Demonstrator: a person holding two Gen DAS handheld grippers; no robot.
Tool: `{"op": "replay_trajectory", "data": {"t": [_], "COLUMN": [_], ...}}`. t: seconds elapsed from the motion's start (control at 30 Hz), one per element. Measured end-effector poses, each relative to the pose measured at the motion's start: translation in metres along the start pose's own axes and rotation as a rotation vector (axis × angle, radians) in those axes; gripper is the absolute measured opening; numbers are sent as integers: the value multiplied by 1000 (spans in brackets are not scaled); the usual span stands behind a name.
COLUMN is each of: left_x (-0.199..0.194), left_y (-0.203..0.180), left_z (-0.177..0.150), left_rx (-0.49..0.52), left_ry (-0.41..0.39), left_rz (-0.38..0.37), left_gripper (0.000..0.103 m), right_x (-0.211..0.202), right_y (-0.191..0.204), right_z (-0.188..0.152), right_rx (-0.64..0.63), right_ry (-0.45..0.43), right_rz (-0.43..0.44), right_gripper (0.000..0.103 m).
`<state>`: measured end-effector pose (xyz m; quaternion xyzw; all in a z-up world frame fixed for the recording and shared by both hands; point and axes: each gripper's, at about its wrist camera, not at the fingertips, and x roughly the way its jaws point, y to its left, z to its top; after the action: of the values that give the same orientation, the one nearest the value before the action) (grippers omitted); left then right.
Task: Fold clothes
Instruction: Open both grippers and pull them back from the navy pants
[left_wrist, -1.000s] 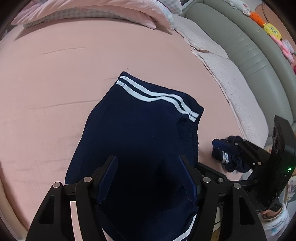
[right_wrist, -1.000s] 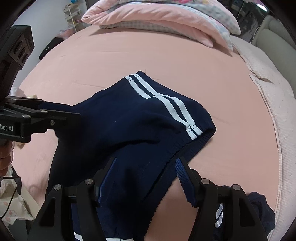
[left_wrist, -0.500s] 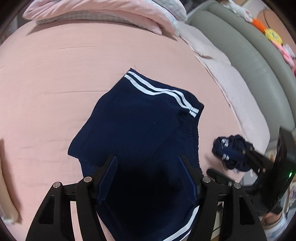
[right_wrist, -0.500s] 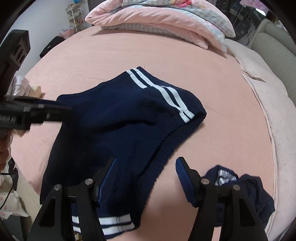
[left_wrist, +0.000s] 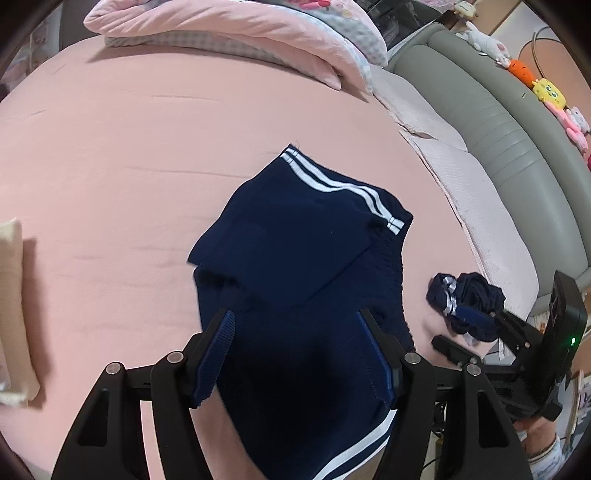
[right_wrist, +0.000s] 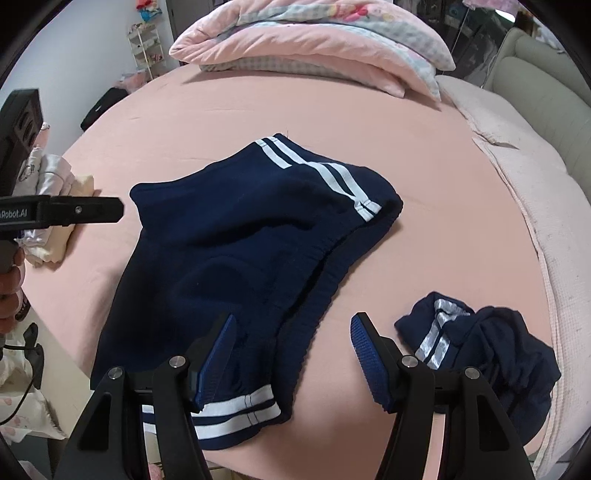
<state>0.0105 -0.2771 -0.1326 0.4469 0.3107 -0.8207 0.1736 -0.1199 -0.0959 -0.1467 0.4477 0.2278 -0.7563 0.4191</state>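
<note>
Shorts (left_wrist: 295, 266) in navy, with twin white stripes, lie folded over on the pink bedsheet (left_wrist: 110, 155), dead centre in both of my wrist views; in the right wrist view the same shorts (right_wrist: 236, 236) spread from the middle down toward 7 o'clock, where the striped hem sits beneath my left-hand finger there. My left tongs (left_wrist: 295, 354) hang wide above the near part of the fabric, both blue pads apart and gripping nothing that I can see. My right tongs (right_wrist: 291, 354) are wide as well, empty, one pad over the shorts' waistband edge and the other over bare sheet. A second, crumpled navy garment (right_wrist: 491, 354) with a silvery stripe lies at 4 o'clock of that view, apart from the shorts and just beside my right pad. From the left wrist view that same crumpled garment (left_wrist: 465, 306) sits at 3 o'clock, with the right tongs' dark frame next to it. Pink pillows (right_wrist: 314, 48) are piled at 12 o'clock. A grey sofa (left_wrist: 498, 122) runs along the bed's edge toward 2 o'clock.
</note>
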Motion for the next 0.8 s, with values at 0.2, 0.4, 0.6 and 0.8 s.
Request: {"op": "replay_trajectory", "data": {"t": [0.2, 0.4, 0.6, 0.8], "left_x": [-5, -1, 7, 15], "left_y": [5, 11, 12, 9], "left_z": [-20, -39, -62, -76], "left_rx": [36, 72, 121, 172], "left_ry": [-10, 27, 68, 101], "left_rz": [52, 100, 142, 173], "left_gripper": [64, 64, 64, 64], "right_x": [-6, 2, 6, 11], "right_y": [2, 15, 19, 20], "right_z": [-9, -29, -44, -50], "right_rx": [-8, -84, -120, -141], "right_ry": [-11, 38, 64, 82], "right_rz": [6, -59, -85, -91], "right_gripper": [64, 64, 64, 64]}}
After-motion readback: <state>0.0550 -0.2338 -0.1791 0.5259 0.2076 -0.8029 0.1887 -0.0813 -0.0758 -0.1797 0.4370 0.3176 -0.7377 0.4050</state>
